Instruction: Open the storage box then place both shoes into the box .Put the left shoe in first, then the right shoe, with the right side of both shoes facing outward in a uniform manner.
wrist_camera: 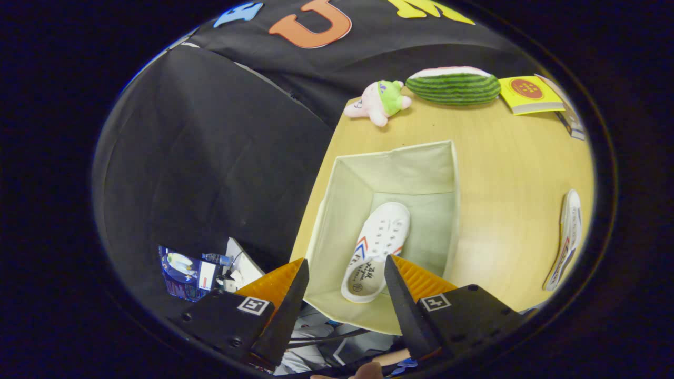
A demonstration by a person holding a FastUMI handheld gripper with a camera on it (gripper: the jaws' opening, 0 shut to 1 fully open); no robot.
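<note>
Tongs (345,287): we log them spread wide with nothing held, poised above the near rim of the storage box (337,210), one finger over the near left corner and the other over the near wall toward the right. Storage box: pale fabric, lid off, standing open on the wooden bench (505,173) close to the bench's left edge. Item in box: one white shoe (376,247), lying flat on the box floor, sole down, opening upward, heel toward the tongs and toe pointing away and slightly right; we note red and blue stripes on its side near the heel. It sits between and just ahead of the fingers, touching neither. Second white shoe (566,239): on the bench well to the right of the box, lying on its side with the sole edge showing, apart from everything else. Far end of bench, beyond the box: a pink plush toy with a green patch (380,101), a watermelon-slice cushion (454,84) just to its right, and a yellow book (529,95) further right again; another object sits beside the book, too blurred for us to identify. Left of the bench we record black cloth, and below it, near the left finger, a small lit screen (184,271) among cables.
</note>
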